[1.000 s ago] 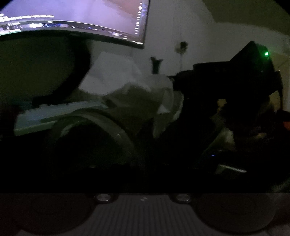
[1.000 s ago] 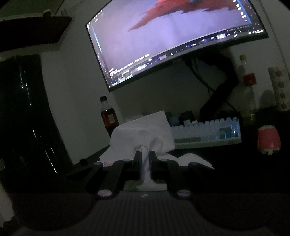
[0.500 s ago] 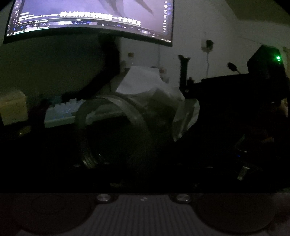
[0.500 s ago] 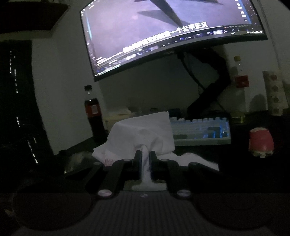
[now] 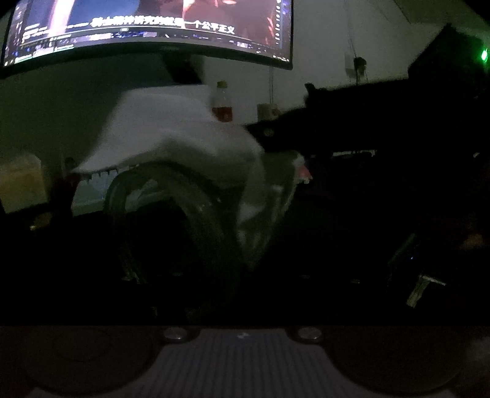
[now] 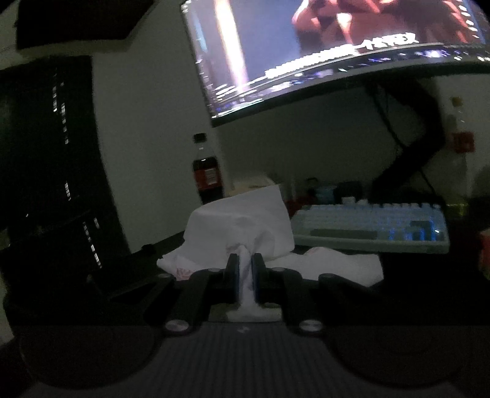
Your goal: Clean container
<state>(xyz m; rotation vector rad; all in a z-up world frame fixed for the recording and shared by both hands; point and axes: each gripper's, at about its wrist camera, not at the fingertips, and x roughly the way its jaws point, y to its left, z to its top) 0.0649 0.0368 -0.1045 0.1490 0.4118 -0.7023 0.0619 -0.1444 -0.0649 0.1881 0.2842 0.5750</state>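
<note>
A: Looking along our left gripper, we see the jar (image 5: pixel 171 214) directly ahead and close to the camera, lying on its side with its round mouth turned toward us. Its long axis therefore runs away from us, toward the monitor (image 5: pixel 147 27). The fingers of the left gripper are lost in the dark, so we cannot tell whether they hold the jar or stand apart.

B: And the tissue (image 5: pixel 171 137)?

A: The tissue sits at the jar's far end, draped over its upper rim and down its right side. In the right-wrist view, our right gripper (image 6: pixel 245 275) has its jaws drawn together on a twisted neck of the tissue (image 6: pixel 242 226), which fans out beyond the fingertips.

B: Which relation governs the next move?

A: We judge it to be the line between tissue and jar mouth. The right gripper carries the wiping material and lies beyond the jar on its right, so it is the nearer working hand. To reach the inside, the tissue would have to come round to the mouth and travel along the jar's long axis, not across it.

B: What else stands near the jar?

A: Behind the jar, the keyboard (image 6: pixel 370 226); further back, a cola bottle (image 6: pixel 206 174).
</note>
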